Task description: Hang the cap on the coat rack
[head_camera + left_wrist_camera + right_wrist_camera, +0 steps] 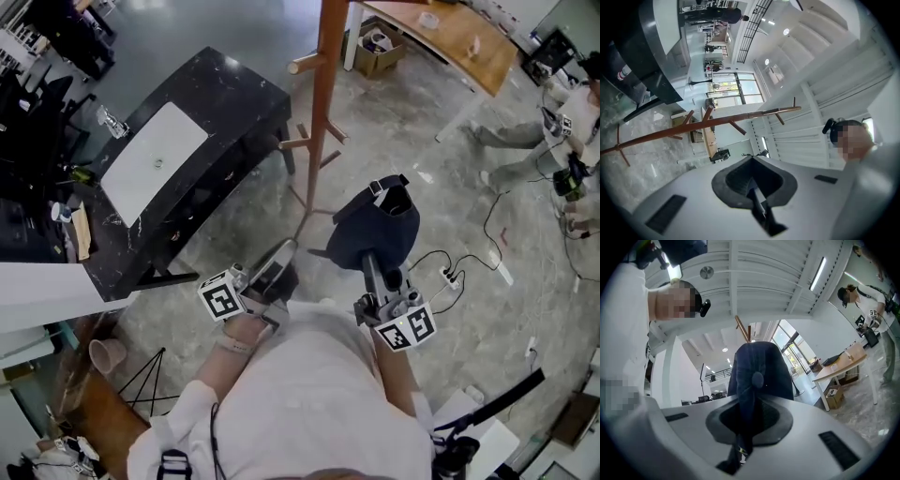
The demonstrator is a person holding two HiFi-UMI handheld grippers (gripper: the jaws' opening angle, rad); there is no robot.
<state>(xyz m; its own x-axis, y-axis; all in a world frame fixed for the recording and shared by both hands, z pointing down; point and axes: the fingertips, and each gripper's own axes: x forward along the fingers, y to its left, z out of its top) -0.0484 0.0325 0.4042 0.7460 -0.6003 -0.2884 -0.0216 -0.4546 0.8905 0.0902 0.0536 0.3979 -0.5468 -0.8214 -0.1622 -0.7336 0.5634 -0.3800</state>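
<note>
The wooden coat rack [328, 94] stands ahead of me, with short pegs low on its pole. A dark navy cap [382, 228] hangs in the air to the right of the pole and nearer to me, apart from it. My right gripper [368, 261] is shut on the cap's fabric from below. In the right gripper view the cap [759, 373] fills the centre and hides most of the rack behind it. My left gripper [279, 262] hovers left of the cap with its jaws together and nothing in them. The left gripper view shows the rack's pole [693, 125] running across the frame.
A black marble table [234, 94] with a white panel stands at the left. At the top right are a wooden desk [469, 42] and a cardboard box [377, 49]. A power strip [451, 277] with cables lies on the floor. Another person [562, 131] stands at the right.
</note>
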